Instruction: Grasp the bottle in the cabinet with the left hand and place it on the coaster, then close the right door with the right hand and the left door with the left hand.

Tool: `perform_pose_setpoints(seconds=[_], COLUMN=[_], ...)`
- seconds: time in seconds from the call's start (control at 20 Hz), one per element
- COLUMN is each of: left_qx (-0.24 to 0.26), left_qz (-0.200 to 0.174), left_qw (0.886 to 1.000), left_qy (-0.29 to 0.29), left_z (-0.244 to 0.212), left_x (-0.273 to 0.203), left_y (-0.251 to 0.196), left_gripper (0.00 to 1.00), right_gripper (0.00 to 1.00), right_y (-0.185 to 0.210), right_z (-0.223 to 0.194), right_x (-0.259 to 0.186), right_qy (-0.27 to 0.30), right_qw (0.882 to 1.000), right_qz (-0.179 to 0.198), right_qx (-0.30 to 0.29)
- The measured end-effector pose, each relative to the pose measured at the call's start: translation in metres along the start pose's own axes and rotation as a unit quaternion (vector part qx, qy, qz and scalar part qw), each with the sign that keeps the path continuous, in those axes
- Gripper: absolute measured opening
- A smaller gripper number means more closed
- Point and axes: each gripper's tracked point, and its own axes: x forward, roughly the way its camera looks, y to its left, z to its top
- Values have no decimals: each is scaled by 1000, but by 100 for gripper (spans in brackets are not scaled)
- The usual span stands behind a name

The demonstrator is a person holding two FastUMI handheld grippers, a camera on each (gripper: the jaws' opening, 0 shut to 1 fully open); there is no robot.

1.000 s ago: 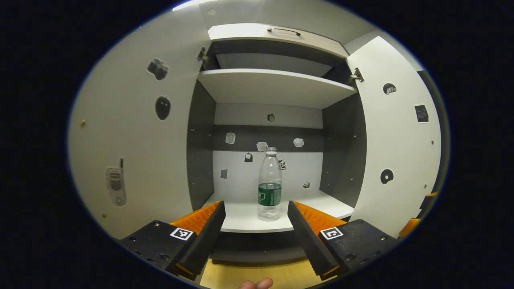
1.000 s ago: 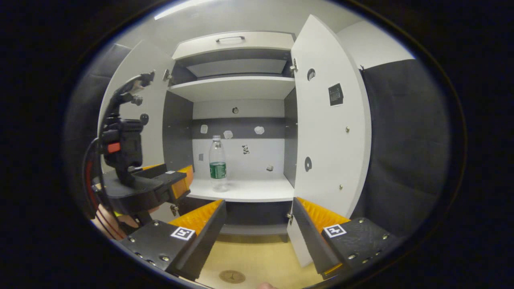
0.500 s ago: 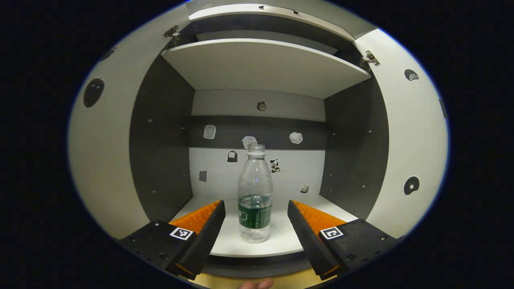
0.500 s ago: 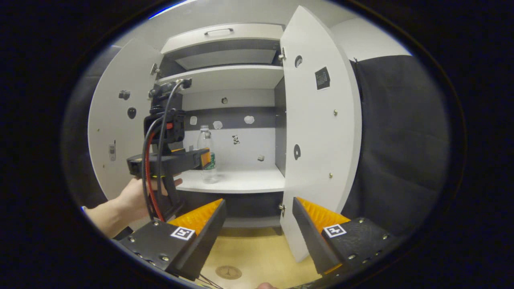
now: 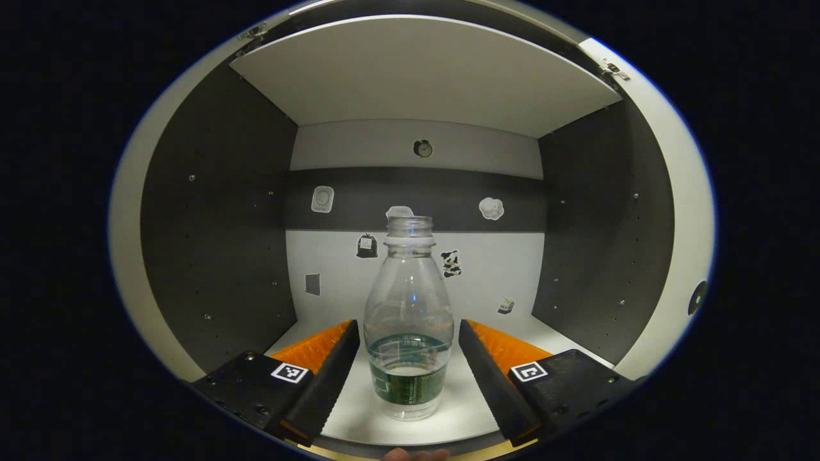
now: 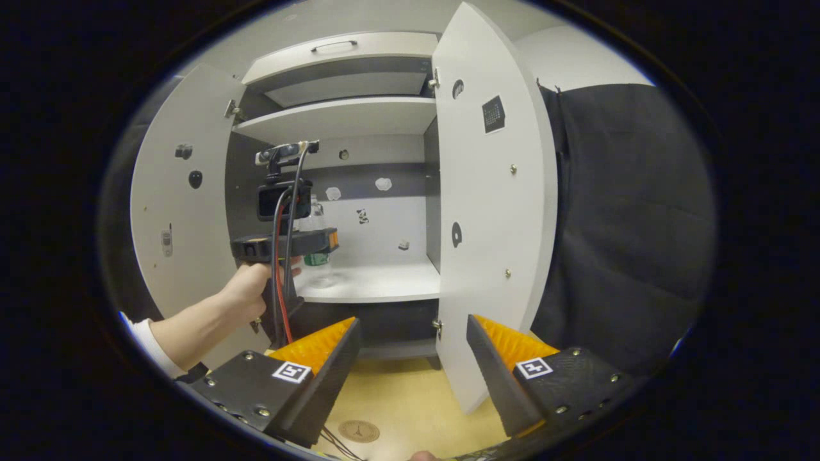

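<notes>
A clear plastic bottle [image 5: 409, 320] with a green label and no cap stands upright on the cabinet's white lower shelf [image 5: 461, 410]. My left gripper [image 5: 407, 358] is open, its orange-faced fingers on either side of the bottle's lower half with gaps on both sides. In the right gripper view the left gripper [image 6: 301, 240] reaches into the cabinet, held by a hand [image 6: 246, 285], with the bottle [image 6: 314, 256] partly hidden behind it. My right gripper [image 6: 413, 358] is open in front of the cabinet, holding nothing. The round coaster [image 6: 359, 431] lies on the wooden surface below.
Both cabinet doors are wide open: the left door [image 6: 176, 192] and the right door [image 6: 493, 205], whose lower edge is close to my right gripper. An upper shelf [image 5: 416, 70] spans overhead. Black cloth [image 6: 628, 224] hangs at the right.
My left gripper has moved forward into the cabinet, so the bottle now stands between its fingers. The right gripper drifted slightly, staying open.
</notes>
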Motion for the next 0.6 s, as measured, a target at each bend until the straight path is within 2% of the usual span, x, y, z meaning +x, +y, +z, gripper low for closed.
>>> perform_pose_setpoints(seconds=[0.05, 0.15, 0.25, 0.45, 0.6], left_qx=[-1, 7, 7, 2, 4], left_qz=[-2, 2, 2, -12, -23], left_qw=[1000, 1000, 1000, 1000, 999], left_qy=[3, 11, -9, -29, -34], left_z=[0, -2, 6, 17, 8], left_x=[1, -4, -13, -65, -111], left_y=[0, 2, 1, -4, -8], left_gripper=[99, 82, 81, 81, 80], right_gripper=[100, 100, 100, 100, 100], right_y=[-1, -3, -4, -5, -7], right_z=[-2, -5, -6, -10, -16], right_x=[1, 2, 3, 3, -1], right_qy=[4, 7, 9, 9, 11], right_qw=[1000, 1000, 1000, 1000, 1000], right_qz=[0, -1, 1, 6, 10], right_qx=[4, 9, 12, 13, 25])
